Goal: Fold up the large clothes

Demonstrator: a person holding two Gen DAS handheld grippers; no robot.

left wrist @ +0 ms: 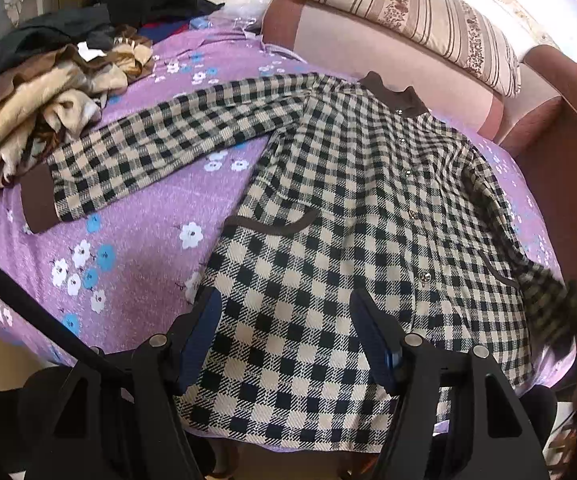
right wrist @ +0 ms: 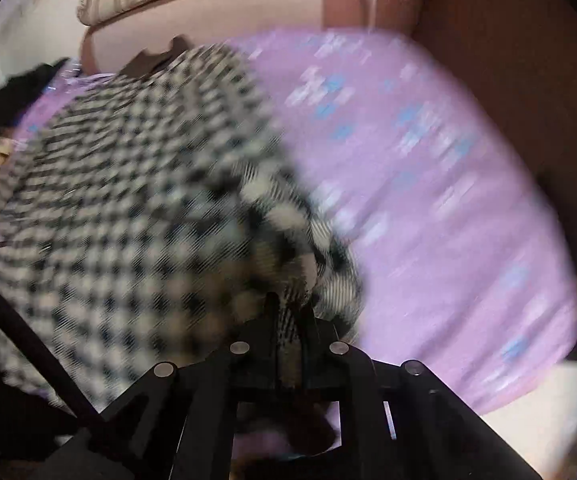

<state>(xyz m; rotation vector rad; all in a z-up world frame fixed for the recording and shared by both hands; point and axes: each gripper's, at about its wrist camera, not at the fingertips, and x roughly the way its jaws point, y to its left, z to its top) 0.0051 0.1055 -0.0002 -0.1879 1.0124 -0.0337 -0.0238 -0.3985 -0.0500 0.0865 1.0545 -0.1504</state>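
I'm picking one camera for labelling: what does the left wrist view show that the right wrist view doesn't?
Only the left wrist view shows the left gripper, open above the hem, the spread sleeve with its brown cuff, and the clothes pile.

Only the right wrist view, badly blurred, shows the right gripper, shut on a bunched fold of the shirt.

Both show the checked shirt, its brown collar, the purple sheet, the striped pillow and the pink headboard.
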